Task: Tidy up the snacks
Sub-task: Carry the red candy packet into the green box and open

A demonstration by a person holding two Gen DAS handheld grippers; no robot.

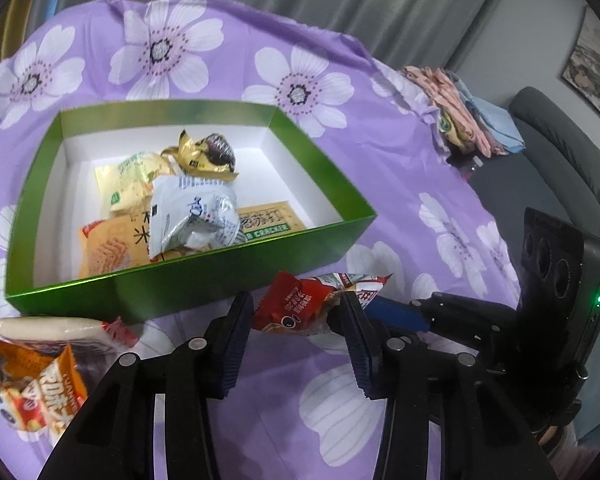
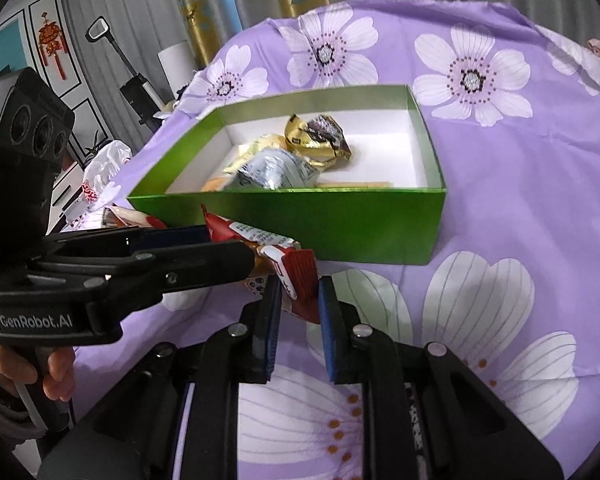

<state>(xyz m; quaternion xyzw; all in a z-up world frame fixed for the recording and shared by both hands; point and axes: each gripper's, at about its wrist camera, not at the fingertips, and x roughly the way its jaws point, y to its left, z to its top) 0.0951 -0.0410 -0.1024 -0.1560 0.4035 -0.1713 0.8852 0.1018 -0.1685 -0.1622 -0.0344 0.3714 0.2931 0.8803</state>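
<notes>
A red snack packet (image 1: pixel 300 306) lies in front of the green box (image 1: pixel 204 280) on the purple flowered cloth. My left gripper (image 1: pixel 296 312) stands around it with its jaws against both sides of the packet. My right gripper (image 2: pixel 299 300) pinches the packet's right end (image 2: pixel 300 280) between its blue pads. In the right wrist view the left gripper (image 2: pixel 228 246) comes in from the left over the packet. The green box (image 2: pixel 340 224) holds several snack packets, among them a white one (image 1: pixel 192 216) and a gold one (image 1: pixel 208 156).
More snack packets (image 1: pixel 36 364) lie on the cloth left of the box. A pile of folded cloths (image 1: pixel 468 116) sits at the table's far right edge. A grey sofa (image 1: pixel 548 168) stands beyond it. Curtains hang behind.
</notes>
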